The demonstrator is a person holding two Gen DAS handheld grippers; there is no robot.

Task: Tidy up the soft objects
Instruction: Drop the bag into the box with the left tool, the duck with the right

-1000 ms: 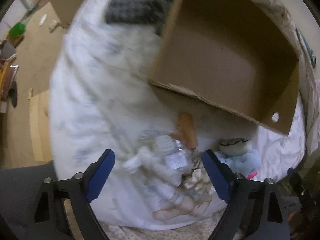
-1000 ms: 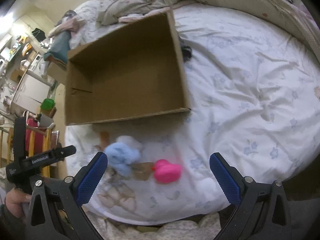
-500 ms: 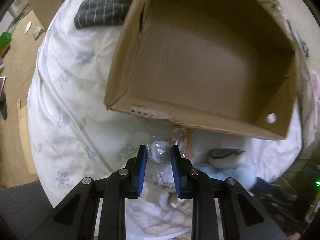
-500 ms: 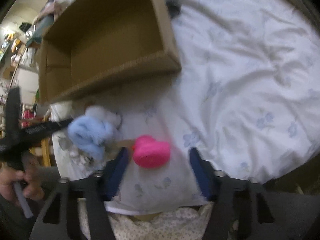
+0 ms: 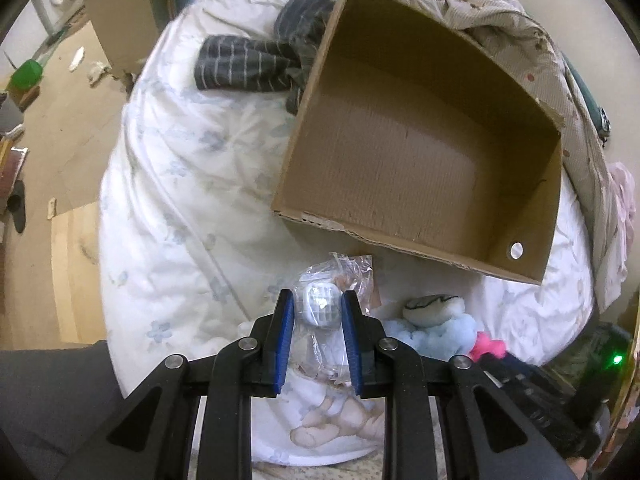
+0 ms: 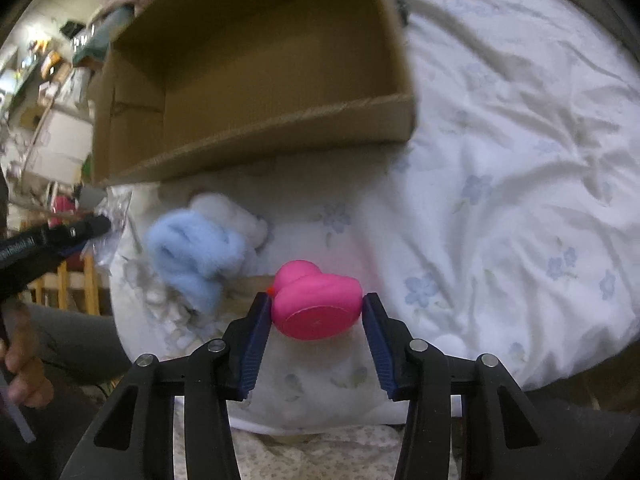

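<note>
My left gripper [image 5: 317, 300] is shut on a clear plastic bag [image 5: 352, 268] with a small white item inside, held just above the white floral bedsheet [image 5: 180, 200]. In the right wrist view my right gripper [image 6: 316, 299] has its jaws closing on a pink rubber duck [image 6: 312, 280], and both pads touch the duck's sides. An open, empty cardboard box [image 5: 400, 236] stands on the bed just beyond both grippers. A light blue plush [image 6: 192, 248] lies between the bag and the duck, with a white plush [image 5: 434, 310] against it.
Dark striped cloth [image 5: 248, 64] lies left of the box's far corner. A beige patterned blanket [image 5: 520, 20] is bunched behind the box. The bed's edge drops to a wooden floor [image 5: 52, 140] on the left. A hand [image 6: 20, 364] holds the left gripper's handle.
Both grippers went from wide open to closed: the left onto the plastic bag, which it then lifted, the right lowered around the pink duck and closed in on it.
</note>
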